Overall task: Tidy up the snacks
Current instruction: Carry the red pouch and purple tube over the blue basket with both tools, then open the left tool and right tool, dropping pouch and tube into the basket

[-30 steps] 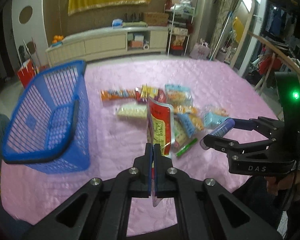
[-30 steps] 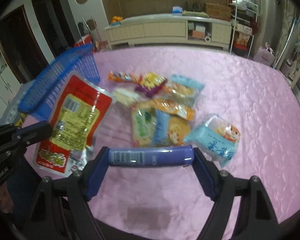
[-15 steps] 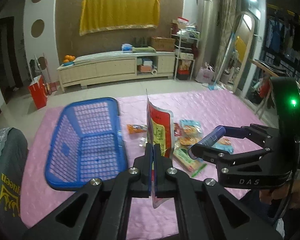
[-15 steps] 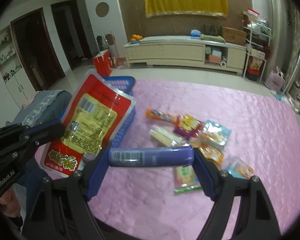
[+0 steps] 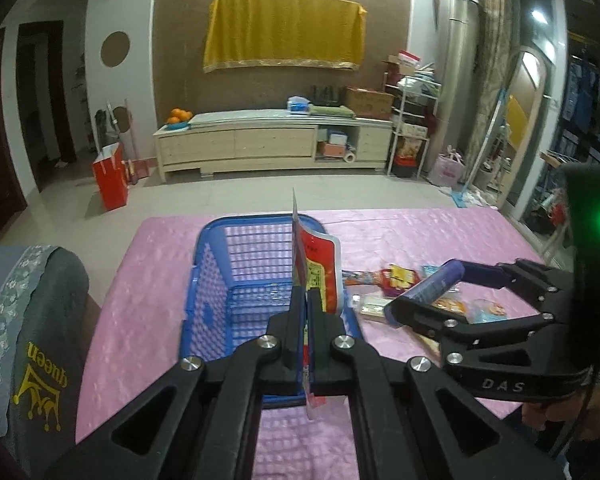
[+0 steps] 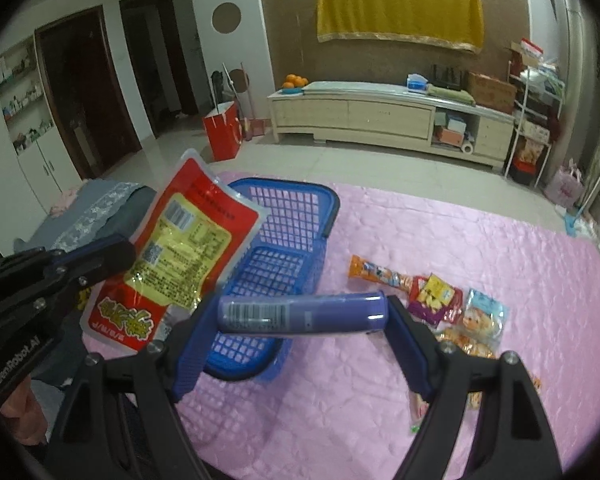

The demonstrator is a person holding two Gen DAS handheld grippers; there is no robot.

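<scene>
My left gripper [image 5: 307,300] is shut on the edge of a red and yellow snack pouch [image 5: 316,264], which stands edge-on over the blue plastic basket [image 5: 208,280]. From the right wrist view the same red pouch [image 6: 180,256] hangs at the left, over the basket [image 6: 292,216]. My right gripper [image 6: 300,316] holds a purple tube [image 6: 300,314] lengthwise between its blue pads, beside and above the basket's near right side. The tube [image 5: 424,290] and right gripper also show at the right of the left wrist view.
Several loose snack packets [image 6: 432,296] lie on the pink quilted tablecloth [image 6: 480,248] to the right of the basket. A grey cushioned chair back [image 5: 28,312] stands at the table's left edge. A person's hand [image 5: 560,416] holds the right gripper.
Both grippers have risen and swung left, from above the snack pile to the basket. The pouch and the tube travelled with them; neither grip changed.
</scene>
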